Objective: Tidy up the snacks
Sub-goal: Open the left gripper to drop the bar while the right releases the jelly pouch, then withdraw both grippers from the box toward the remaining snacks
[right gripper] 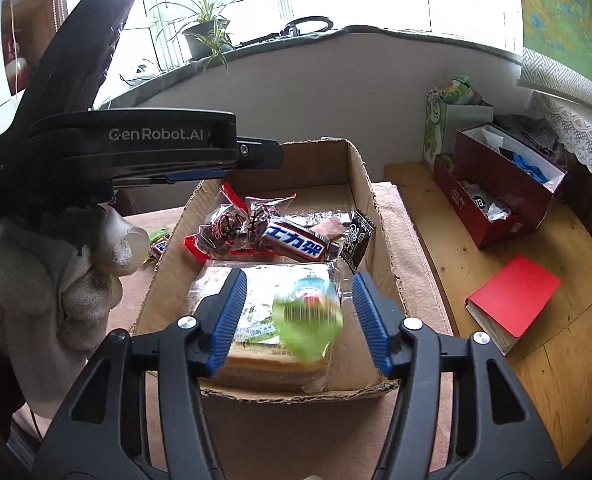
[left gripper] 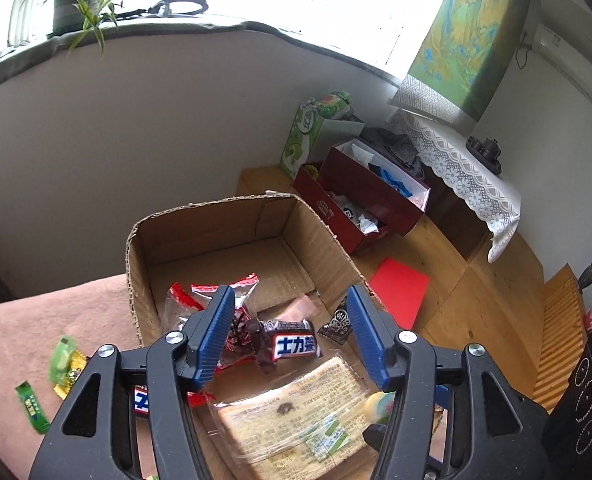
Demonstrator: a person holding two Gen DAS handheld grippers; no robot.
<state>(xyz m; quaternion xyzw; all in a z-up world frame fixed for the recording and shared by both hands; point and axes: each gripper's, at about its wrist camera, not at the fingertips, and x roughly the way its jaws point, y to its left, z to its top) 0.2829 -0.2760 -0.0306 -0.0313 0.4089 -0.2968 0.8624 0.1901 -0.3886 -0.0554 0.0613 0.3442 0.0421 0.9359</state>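
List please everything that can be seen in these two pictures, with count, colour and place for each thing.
cardboard box: one, brown, open, on the pink cloth
chocolate bar: one in the box, brown and blue
bread pack: one, clear wrap, near end of the box
small green snack: one, blurred, over the bread pack
green sweets: a few, on the cloth left of the box
red book: one, on the wooden floor
red boxes: two, by the wall
potted plant: one, on the windowsill
left gripper: black and blue, open above the box
right gripper: black and blue, open
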